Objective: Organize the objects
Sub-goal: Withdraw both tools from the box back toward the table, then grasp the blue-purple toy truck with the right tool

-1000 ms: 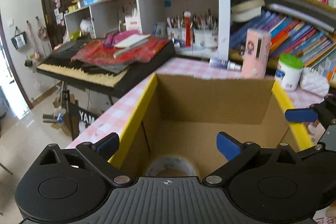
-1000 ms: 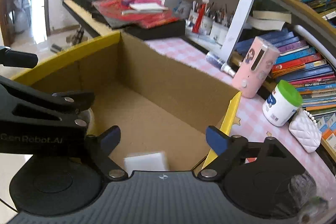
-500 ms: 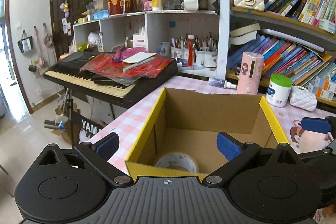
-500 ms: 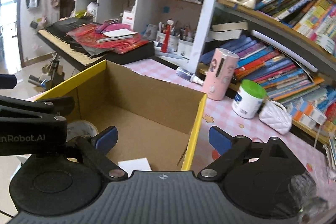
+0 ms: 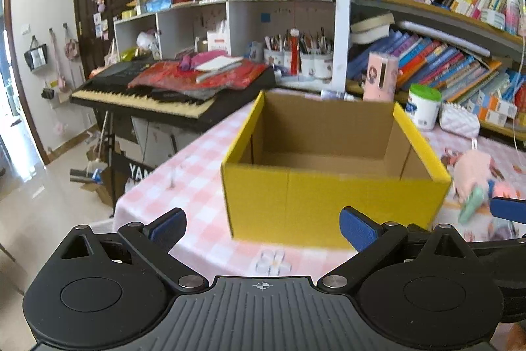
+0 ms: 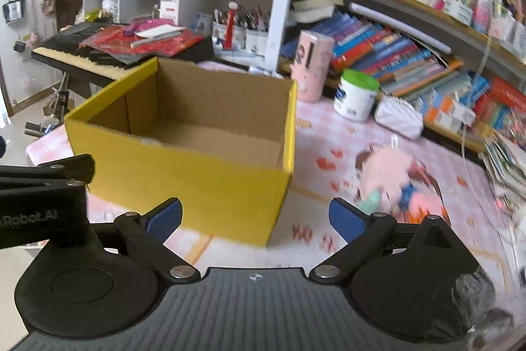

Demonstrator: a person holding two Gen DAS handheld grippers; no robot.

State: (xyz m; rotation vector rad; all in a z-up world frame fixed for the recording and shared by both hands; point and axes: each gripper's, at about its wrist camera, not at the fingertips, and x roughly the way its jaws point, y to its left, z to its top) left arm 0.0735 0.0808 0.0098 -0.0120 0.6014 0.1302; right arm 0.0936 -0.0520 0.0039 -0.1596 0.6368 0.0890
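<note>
A yellow cardboard box (image 5: 332, 203) stands open on the pink checked table; it also shows in the right wrist view (image 6: 197, 183). Its floor is hidden behind the near wall. My left gripper (image 5: 261, 227) is open and empty, in front of the box's near wall. My right gripper (image 6: 254, 217) is open and empty, in front of the box's right corner. A pink plush toy (image 6: 391, 183) with a mint green piece lies on the table right of the box, and also shows in the left wrist view (image 5: 475, 176).
A pink dispenser (image 6: 310, 68), a green-lidded white jar (image 6: 355, 94) and a white quilted pouch (image 6: 397, 120) stand behind the box by the bookshelf. A keyboard (image 5: 157, 91) with red cloth sits left. The table's left edge (image 5: 131, 203) drops to the floor.
Both grippers have pulled back and out of the box, from over its inside to in front of its near wall. The tape roll and white item inside are hidden now.
</note>
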